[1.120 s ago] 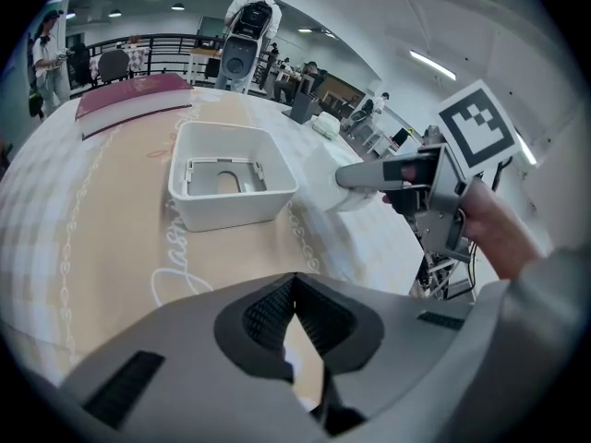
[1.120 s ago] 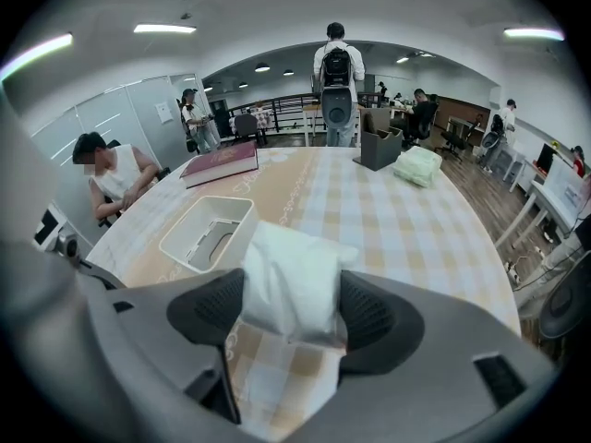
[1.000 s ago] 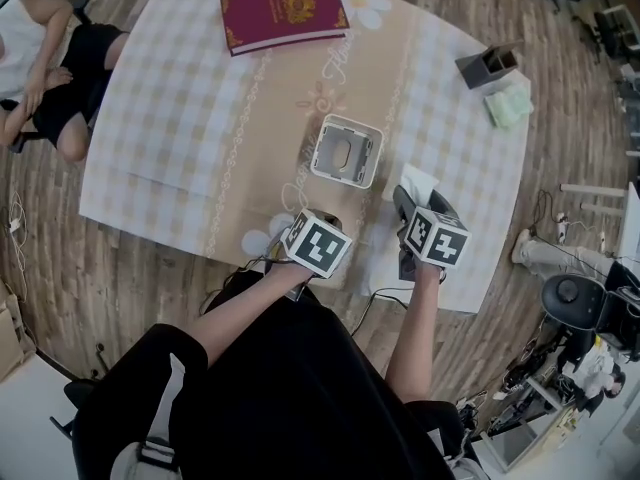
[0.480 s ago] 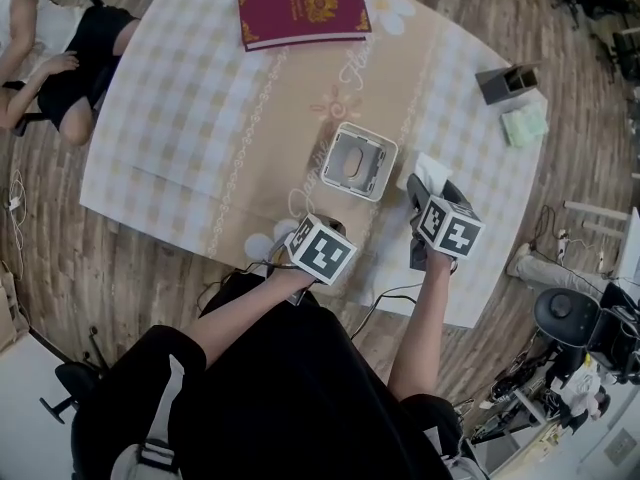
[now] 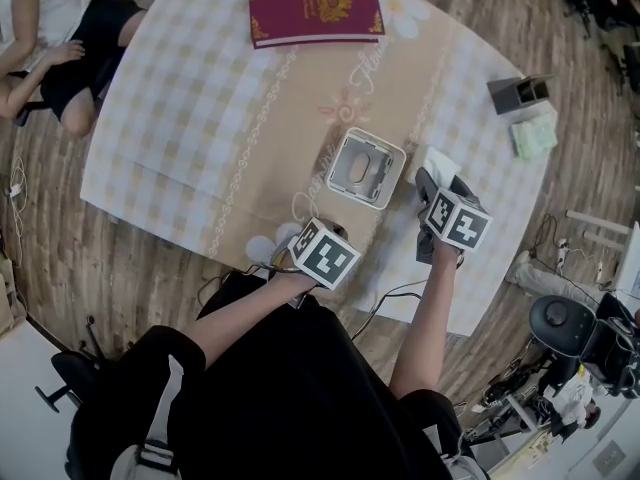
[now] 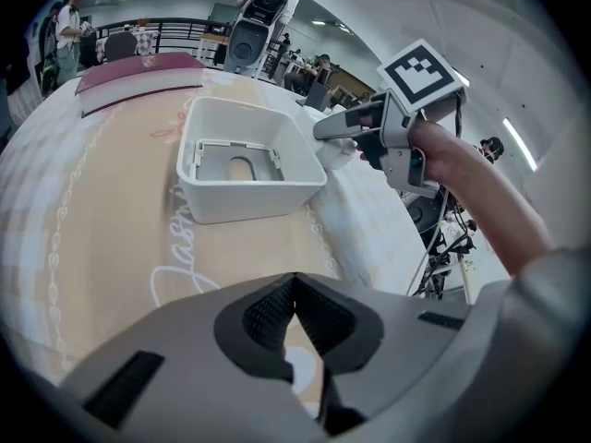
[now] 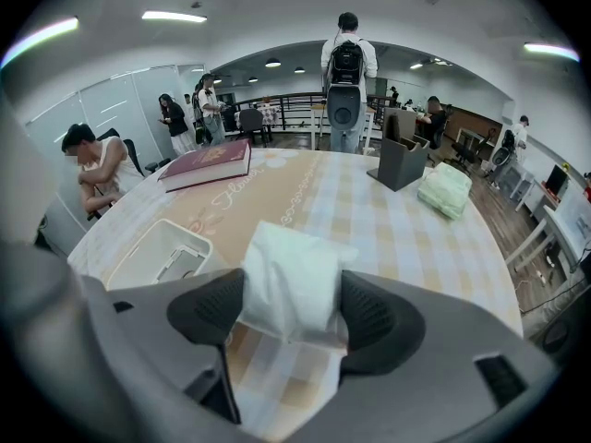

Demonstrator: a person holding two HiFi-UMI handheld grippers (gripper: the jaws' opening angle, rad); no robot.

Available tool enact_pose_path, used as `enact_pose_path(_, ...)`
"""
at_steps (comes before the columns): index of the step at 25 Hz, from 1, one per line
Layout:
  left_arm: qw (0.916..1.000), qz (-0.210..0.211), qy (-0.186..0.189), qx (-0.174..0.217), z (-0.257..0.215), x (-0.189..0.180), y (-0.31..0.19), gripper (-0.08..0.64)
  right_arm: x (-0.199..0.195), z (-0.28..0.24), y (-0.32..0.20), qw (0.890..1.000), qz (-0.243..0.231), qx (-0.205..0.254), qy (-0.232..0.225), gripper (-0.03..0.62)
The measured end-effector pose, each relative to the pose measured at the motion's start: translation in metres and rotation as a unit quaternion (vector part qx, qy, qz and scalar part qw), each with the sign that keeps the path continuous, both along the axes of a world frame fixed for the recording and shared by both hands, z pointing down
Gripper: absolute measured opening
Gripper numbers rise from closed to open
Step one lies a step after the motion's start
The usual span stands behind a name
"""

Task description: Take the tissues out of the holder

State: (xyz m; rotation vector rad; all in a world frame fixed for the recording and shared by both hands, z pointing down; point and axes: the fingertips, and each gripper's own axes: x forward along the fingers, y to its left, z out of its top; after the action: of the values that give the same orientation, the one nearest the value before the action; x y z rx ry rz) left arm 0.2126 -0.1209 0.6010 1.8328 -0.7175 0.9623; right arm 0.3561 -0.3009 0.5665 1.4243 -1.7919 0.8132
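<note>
**Tissues clamped in the right jaws, beside the holder**

We note the right hand-held gripper [image 7: 291,307] with its jaws set wide and both pads pressed against the sides of a white pack of tissues [image 7: 294,280]. The pack stands upright between the pads, and its top rises above them. From the head view it sits just to the right of the holder [image 5: 385,183] and outside it. We cannot tell whether its lower edge touches the cloth.

The holder is a white, square, open-topped box near the middle of the counter [image 5: 180,108], on the tan band of the checked cloth. Looking in, we see an inner plate with an oval opening.

The left hand-held gripper [image 6: 294,289] has its jaws closed tip to tip, with nothing between them. It is at the near edge of the counter, pointing toward the holder and clear of it.

Elsewhere on the counter, a red book [image 5: 315,8] lies at the far side. A grey box [image 5: 518,93] and a pale green pack [image 5: 533,136] sit near the right edge, close together. A seated person [image 5: 50,38] is off the far left corner.
</note>
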Motion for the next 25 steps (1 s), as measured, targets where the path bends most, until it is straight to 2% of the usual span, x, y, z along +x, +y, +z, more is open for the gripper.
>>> enact_pose_path(7, 1.0000, -0.001, -0.002, -0.008, 0.005, -0.001, 0.001, 0.008, 0.002, 0.012, -0.009, 1.000, -0.006, -0.010, 0.025, 0.336)
enact_pose_path(17, 0.9999, -0.002, -0.002, -0.012, 0.009, 0.000, 0.002, 0.008, 0.000, 0.013, -0.012, 1.000, -0.012, 0.001, 0.018, 0.353)
enact_pose_path(25, 0.9999, 0.004, -0.001, -0.012, 0.009, 0.002, 0.003, 0.008, 0.001, -0.005, -0.012, 0.999, -0.017, 0.038, 0.025, 0.357)
